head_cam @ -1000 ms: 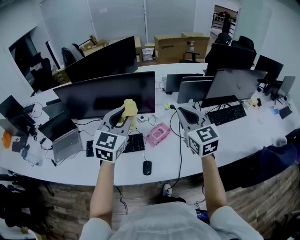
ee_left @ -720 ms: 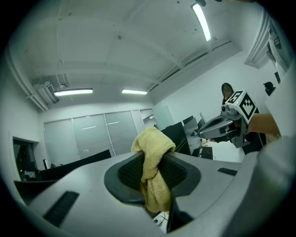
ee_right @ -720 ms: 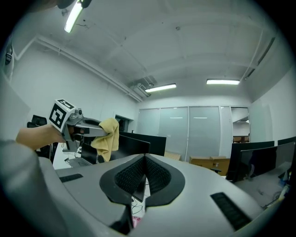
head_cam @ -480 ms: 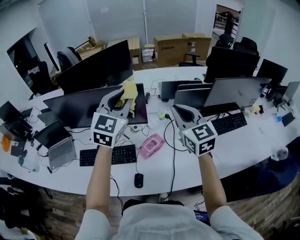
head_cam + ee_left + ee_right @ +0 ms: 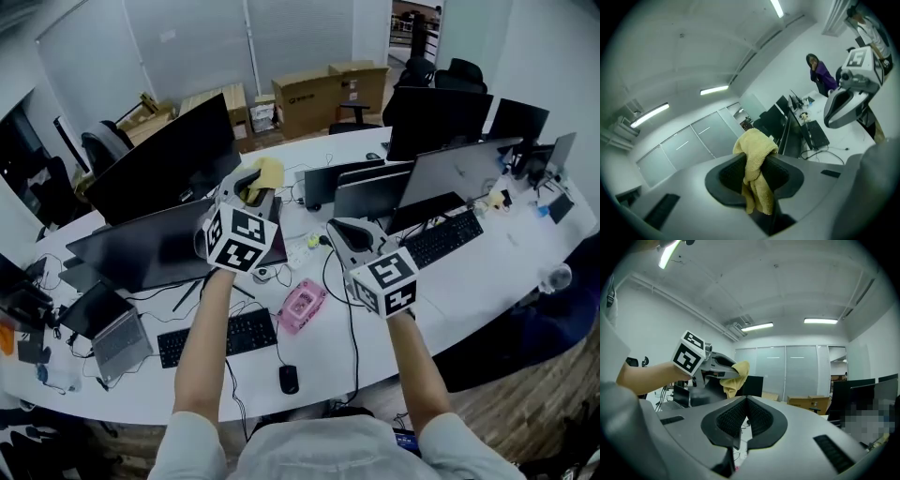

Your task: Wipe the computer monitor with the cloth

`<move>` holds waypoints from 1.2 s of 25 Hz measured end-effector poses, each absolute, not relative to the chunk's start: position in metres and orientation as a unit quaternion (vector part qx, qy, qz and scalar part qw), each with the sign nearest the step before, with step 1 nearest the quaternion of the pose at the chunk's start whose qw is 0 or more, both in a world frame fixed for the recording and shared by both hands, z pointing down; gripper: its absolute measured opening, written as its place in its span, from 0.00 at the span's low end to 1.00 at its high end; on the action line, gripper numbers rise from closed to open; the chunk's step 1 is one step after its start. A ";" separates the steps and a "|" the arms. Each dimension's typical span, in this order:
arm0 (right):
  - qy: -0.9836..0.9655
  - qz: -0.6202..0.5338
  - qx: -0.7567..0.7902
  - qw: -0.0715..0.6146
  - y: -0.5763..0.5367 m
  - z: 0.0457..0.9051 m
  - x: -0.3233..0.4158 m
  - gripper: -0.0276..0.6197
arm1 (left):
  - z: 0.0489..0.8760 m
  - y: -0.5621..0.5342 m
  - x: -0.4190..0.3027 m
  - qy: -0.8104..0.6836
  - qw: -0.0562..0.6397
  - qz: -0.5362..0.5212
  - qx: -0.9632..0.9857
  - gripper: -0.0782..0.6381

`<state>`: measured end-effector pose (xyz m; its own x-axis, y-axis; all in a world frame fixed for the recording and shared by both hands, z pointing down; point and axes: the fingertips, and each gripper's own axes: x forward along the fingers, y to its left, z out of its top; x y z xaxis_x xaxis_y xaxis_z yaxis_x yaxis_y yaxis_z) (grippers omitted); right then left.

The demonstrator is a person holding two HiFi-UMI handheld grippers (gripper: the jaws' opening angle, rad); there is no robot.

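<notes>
The wide monitor [image 5: 141, 248] stands on the white desk [image 5: 469, 272] with its long axis running left to right and its dark screen facing me. The yellow cloth [image 5: 265, 174] sits over the monitor's right end, near the top edge — I cannot tell whether it touches the screen. I read the left gripper [image 5: 757, 165] as pinching the cloth: its jaws are nearly together on a fold. A bunch stands above the tips and a tail hangs down toward the camera, so the cloth's long axis runs top to bottom. The right gripper [image 5: 746, 404] is pressed together on nothing, over the desk near a pink object [image 5: 302, 305].
</notes>
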<state>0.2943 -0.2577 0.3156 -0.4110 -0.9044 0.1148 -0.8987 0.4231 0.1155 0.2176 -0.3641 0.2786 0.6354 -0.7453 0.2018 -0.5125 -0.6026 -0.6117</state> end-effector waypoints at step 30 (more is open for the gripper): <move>-0.803 -0.023 0.588 0.090 -0.254 0.310 0.248 0.09 | 0.292 -0.386 0.191 0.313 0.282 -0.268 -0.866 0.26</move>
